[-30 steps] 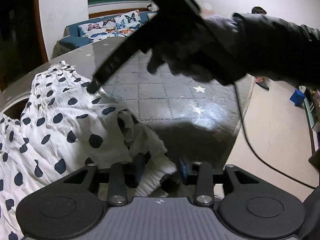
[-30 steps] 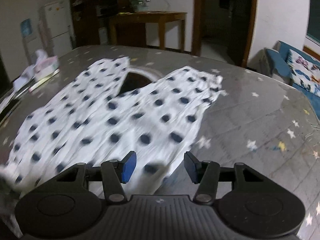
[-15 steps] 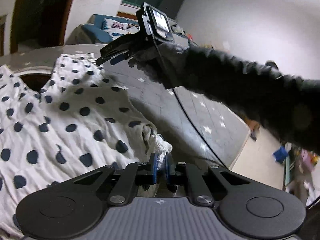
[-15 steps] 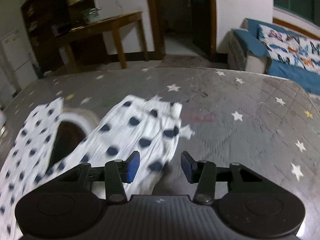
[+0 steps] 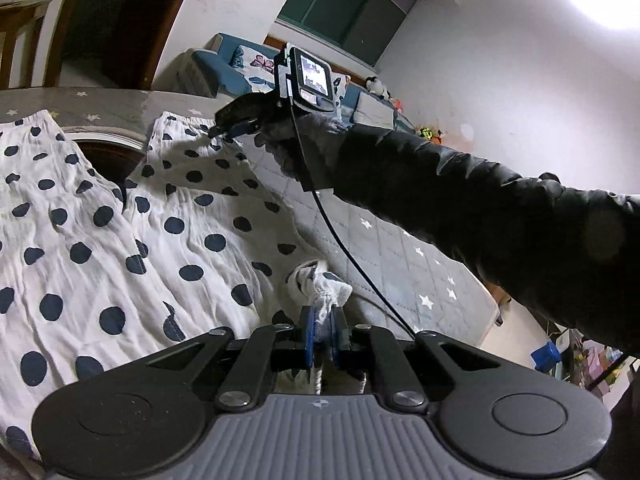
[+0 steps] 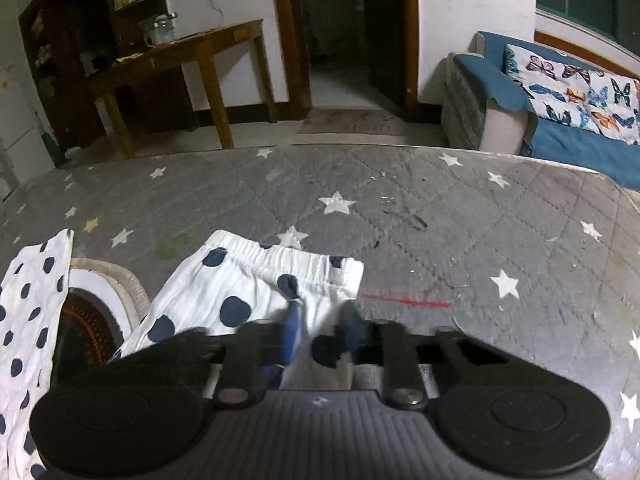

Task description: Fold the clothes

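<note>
**Mia:** What is that white cloth with the dark dots?

**Ben:** Those are the spotted pants [image 5: 168, 216]. They lie spread out on the gray mat with stars [image 6: 400, 208]. One leg end with a stretchy band points away from us in the right wrist view. The other leg [image 6: 28, 304] lies off to the left side.

**Mia:** Is something holding them?

**Ben:** Yes. The left gripper [image 5: 320, 332] has its two blue pads pressed together on a bunched-up white bit of the pants. The cloth sticks out from between them.

**Mia:** And the other one?

**Ben:** The right gripper [image 6: 320, 332] is down on the leg end near the stretchy band. Cloth sits between its blue fingers [image 6: 294, 320]. The fingers are blurry, so I cannot tell if they have closed on the cloth or not. In the left wrist view you can see it far off at that same leg end [image 5: 236, 128], with a dark sleeve [image 5: 480, 216] reaching out to it.

**Mia:** What is that dark hole between the legs?

**Ben:** A round opening [image 6: 84, 328] in the mat, with a pale rim. The pants lie partly over it.

**Mia:** What else is in the room?

**Ben:** A blue sofa [image 6: 560, 136] with a butterfly pillow [image 6: 572, 96], and a brown wooden table [image 6: 180, 60] by the doorway.
</note>
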`<act>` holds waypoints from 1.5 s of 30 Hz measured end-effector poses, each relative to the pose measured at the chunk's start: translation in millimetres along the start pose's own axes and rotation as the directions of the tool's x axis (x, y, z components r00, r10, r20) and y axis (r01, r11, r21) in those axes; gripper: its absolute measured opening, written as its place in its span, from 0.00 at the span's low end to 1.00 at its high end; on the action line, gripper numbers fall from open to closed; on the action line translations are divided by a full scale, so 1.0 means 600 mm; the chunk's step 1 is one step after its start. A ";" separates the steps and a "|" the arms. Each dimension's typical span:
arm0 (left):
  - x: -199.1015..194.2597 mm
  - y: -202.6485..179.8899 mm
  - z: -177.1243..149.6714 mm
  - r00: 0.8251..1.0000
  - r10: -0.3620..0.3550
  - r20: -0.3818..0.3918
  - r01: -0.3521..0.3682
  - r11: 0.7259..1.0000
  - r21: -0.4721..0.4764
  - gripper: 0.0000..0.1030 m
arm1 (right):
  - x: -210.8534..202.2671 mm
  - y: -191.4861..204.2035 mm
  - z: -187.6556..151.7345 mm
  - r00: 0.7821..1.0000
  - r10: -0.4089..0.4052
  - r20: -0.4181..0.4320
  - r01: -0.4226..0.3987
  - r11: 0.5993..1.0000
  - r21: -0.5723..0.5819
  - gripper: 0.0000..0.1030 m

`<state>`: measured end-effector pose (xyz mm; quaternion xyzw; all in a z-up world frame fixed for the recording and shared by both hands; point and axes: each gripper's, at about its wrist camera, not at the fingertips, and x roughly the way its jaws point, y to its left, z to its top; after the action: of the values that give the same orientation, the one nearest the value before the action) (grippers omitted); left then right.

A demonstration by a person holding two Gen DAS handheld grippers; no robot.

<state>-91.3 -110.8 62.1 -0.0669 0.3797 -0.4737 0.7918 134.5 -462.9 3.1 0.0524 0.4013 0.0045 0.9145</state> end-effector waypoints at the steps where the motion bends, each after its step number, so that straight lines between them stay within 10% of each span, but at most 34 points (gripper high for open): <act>1: -0.004 0.000 -0.002 1.000 0.001 0.004 -0.001 1.000 -0.004 0.09 | -0.001 0.000 0.004 1.000 -0.006 0.000 0.006 1.000 0.007 0.07; 14: -0.118 0.033 -0.034 0.989 0.074 0.127 -0.059 0.992 -0.116 0.08 | -0.070 0.065 0.082 0.997 -0.017 0.080 0.014 0.999 0.038 0.02; 26: -0.241 0.082 -0.098 0.950 0.208 0.232 -0.140 0.950 -0.279 0.08 | -0.078 0.279 0.135 0.989 0.069 0.134 -0.061 0.996 -0.063 0.01; 45: -0.274 0.111 -0.160 0.939 0.286 0.190 -0.197 0.903 -0.383 0.09 | -0.007 0.559 0.100 0.962 0.272 0.024 -0.254 0.927 -0.277 0.08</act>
<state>-151.8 81.5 51.9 -0.2191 0.3658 -0.2825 0.8593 187.0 -134.9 79.7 -0.0198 0.3575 0.1802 0.9161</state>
